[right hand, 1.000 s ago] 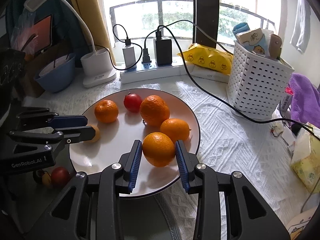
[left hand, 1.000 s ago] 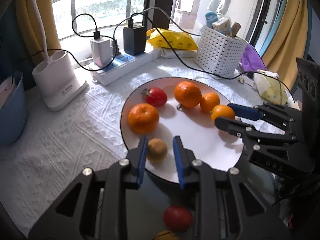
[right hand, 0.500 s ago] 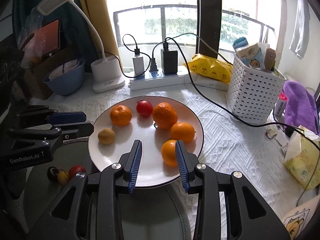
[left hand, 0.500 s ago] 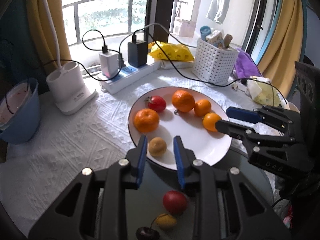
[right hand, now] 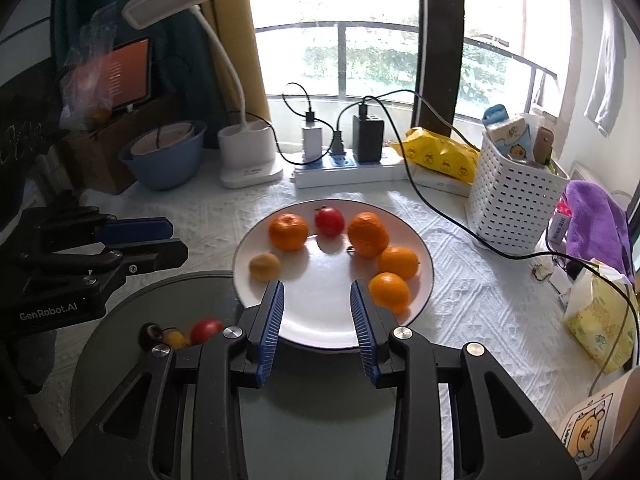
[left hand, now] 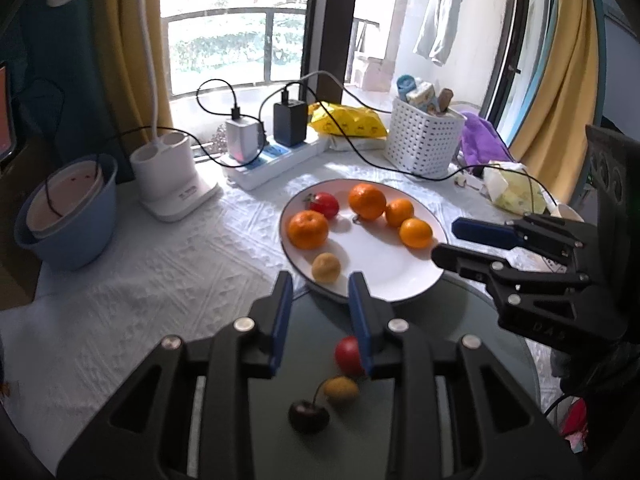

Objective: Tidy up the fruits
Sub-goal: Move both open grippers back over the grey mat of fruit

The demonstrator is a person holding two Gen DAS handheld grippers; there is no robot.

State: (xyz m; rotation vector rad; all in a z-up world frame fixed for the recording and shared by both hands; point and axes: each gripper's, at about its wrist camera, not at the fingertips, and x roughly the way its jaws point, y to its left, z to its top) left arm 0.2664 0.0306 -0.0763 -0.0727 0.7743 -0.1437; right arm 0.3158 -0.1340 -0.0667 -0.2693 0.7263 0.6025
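A white plate [left hand: 400,276] [right hand: 332,324] holds several oranges [left hand: 308,229] [right hand: 390,290], a red tomato [left hand: 324,204] [right hand: 329,221] and a small yellow-brown fruit [left hand: 326,267] [right hand: 265,266]. My left gripper [left hand: 320,280] is open and empty, short of the plate's near rim. My right gripper [right hand: 316,288] is open and empty over the plate's near edge. On the dark round tray [left hand: 460,320] [right hand: 120,320] lie a red fruit [left hand: 347,350] [right hand: 206,330], a yellow cherry [left hand: 340,390] and a dark cherry [left hand: 308,416] [right hand: 150,334].
A white basket [right hand: 516,200], a power strip with chargers [right hand: 348,166], a yellow packet [right hand: 440,158], a lamp base [right hand: 248,152] and a blue bowl [right hand: 164,156] stand behind the plate. A cable [right hand: 460,220] runs across the white cloth. A purple cloth [right hand: 596,224] lies right.
Both grippers have pulled back and up from the plate. The small fruit and the orange that stood between their fingers now lie free on the plate.
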